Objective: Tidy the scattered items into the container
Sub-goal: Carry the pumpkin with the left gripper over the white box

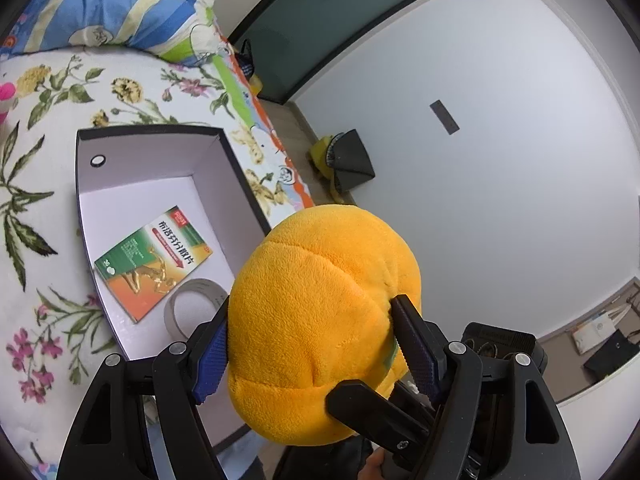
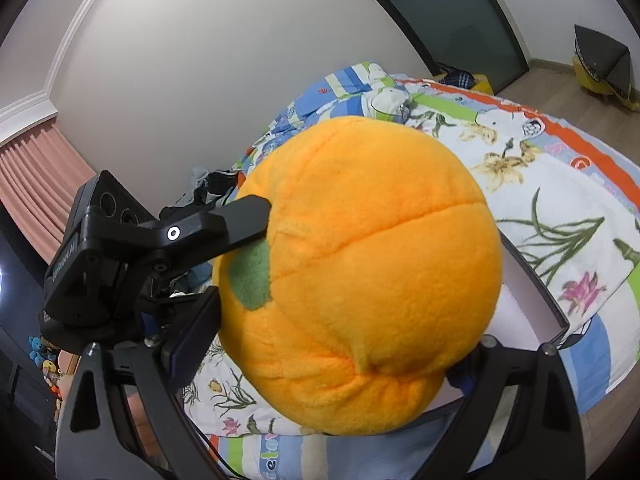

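An orange plush pumpkin (image 1: 320, 320) is held in the air between both grippers, beside the near right corner of an open box (image 1: 160, 140) with dark outside and white inside. My left gripper (image 1: 312, 344) is shut on the pumpkin from both sides. My right gripper (image 2: 332, 344) also squeezes the same pumpkin (image 2: 360, 272), whose green patch (image 2: 252, 280) faces left. Inside the box lie a green-and-orange medicine packet (image 1: 154, 262) and a grey tape ring (image 1: 192, 308).
The box sits on a bed with a floral sheet (image 1: 36, 184) and a blue striped pillow (image 1: 116, 4). A pink item (image 1: 6, 96) lies at the far left. A dark glass door (image 1: 340, 20), white wall and a dark-and-yellow object on the floor (image 1: 344, 164) lie beyond.
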Available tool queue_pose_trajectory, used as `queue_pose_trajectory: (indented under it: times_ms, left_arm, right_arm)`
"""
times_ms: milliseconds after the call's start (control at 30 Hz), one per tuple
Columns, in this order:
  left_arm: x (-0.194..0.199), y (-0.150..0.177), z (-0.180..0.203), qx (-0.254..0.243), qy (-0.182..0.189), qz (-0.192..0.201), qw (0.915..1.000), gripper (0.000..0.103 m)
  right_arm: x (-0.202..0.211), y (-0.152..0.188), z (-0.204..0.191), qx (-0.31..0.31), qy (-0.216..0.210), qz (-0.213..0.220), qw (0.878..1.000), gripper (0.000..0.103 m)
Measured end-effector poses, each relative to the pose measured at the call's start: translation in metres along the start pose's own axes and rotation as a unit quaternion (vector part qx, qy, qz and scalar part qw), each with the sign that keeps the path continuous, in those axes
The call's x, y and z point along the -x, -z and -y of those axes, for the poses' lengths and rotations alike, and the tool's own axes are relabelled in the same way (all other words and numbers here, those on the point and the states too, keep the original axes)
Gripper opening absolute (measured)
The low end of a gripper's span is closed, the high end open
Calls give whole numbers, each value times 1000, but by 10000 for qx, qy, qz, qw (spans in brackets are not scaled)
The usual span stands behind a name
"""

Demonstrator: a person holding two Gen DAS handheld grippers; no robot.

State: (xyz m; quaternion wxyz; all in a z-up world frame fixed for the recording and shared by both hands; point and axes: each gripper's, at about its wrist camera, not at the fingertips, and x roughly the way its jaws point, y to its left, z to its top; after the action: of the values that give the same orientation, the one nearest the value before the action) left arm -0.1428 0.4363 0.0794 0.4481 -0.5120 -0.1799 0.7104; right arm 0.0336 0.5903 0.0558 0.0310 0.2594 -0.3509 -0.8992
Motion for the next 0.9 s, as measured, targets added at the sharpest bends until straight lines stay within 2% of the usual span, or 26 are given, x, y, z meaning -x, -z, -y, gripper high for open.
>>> queue_pose_trajectory:
  times_ms: [300, 533, 900]
  left_arm:
    - [-29, -4, -29, 207, -79, -193, 9996, 75]
    - [-52, -6, -54, 445, -103, -342, 9984, 76]
    - [-62, -10, -71, 537, -93, -455, 9975, 76]
  right_arm:
    - [-28, 5, 28, -178, 53, -244, 9995, 95]
    - [-48, 5, 45, -213, 295, -438, 9984, 96]
    - [-63, 3, 47, -8, 708, -713, 9949, 98]
